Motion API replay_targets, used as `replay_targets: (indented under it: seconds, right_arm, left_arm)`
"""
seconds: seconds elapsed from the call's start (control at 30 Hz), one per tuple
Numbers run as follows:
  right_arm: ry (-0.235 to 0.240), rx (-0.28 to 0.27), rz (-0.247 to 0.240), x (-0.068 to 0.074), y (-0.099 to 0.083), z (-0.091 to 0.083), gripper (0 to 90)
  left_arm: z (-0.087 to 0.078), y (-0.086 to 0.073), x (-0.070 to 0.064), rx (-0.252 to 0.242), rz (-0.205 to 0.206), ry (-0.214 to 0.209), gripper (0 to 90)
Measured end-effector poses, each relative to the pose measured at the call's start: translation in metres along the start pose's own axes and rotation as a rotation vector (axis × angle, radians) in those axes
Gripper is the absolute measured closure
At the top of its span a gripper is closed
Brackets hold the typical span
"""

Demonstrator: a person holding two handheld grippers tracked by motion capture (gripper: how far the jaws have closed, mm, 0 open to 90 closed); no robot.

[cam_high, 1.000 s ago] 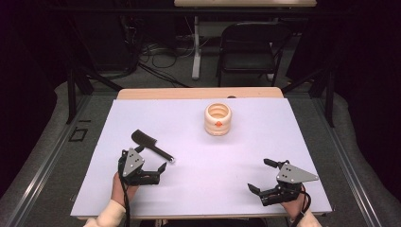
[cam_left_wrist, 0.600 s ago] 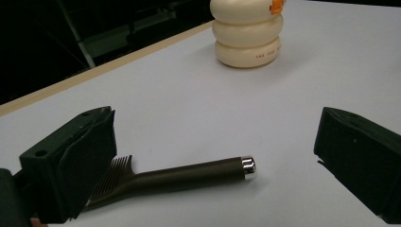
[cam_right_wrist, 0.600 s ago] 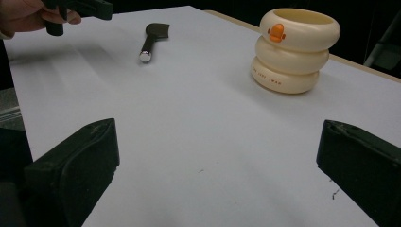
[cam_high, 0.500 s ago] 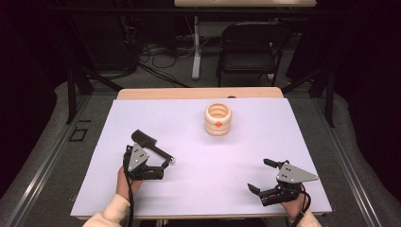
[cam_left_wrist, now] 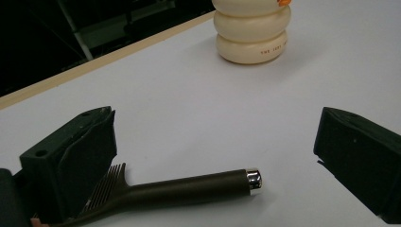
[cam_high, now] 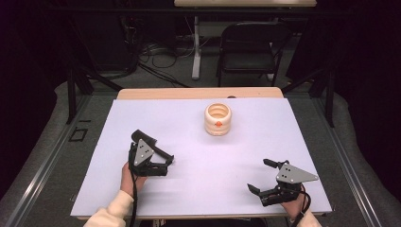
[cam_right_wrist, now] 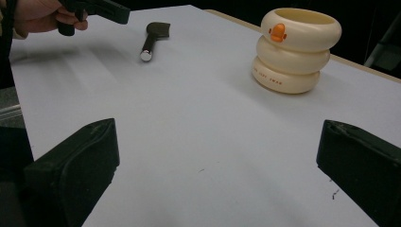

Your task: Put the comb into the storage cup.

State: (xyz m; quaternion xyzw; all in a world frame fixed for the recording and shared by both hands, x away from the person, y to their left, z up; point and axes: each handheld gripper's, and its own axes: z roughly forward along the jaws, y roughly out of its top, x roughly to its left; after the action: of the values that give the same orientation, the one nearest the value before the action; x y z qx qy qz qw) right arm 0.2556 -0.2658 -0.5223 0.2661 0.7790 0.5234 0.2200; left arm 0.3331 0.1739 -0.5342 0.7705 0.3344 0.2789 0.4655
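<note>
Comb (cam_left_wrist: 189, 189): dark handle w/ chrome end cap, flat on white table (cam_high: 198, 142), front-left area, lying between the left gripper's jaws in left gripper view; teeth end next to one jaw, contact unclear. Left gripper (cam_high: 163, 165): held in person's left hand (cam_high: 128, 176), low over comb, jaws spread wide, grasping nothing. Cup (cam_high: 218, 119): cream, three stacked rings, orange duck mark, upright, centre-back of table, well apart from comb. Right gripper (cam_high: 260, 176): front-right, near table edge, jaws spread wide, nothing between them, bare table under
</note>
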Motion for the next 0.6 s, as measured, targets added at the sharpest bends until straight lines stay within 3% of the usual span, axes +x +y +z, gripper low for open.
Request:
replay_targets:
  seconds: [0.37,0.6]
  right_arm:
    - [-0.002,0.002,-0.002,0.000,0.000,0.000,0.0]
    - [-0.004,0.005,-0.002,0.000,0.000,0.000,0.0]
  left_arm:
    - [0.014,0.006,0.003,0.081,-0.034,0.001,0.2]
    - [0.021,0.007,0.002,0.106,-0.038,-0.014,0.0]
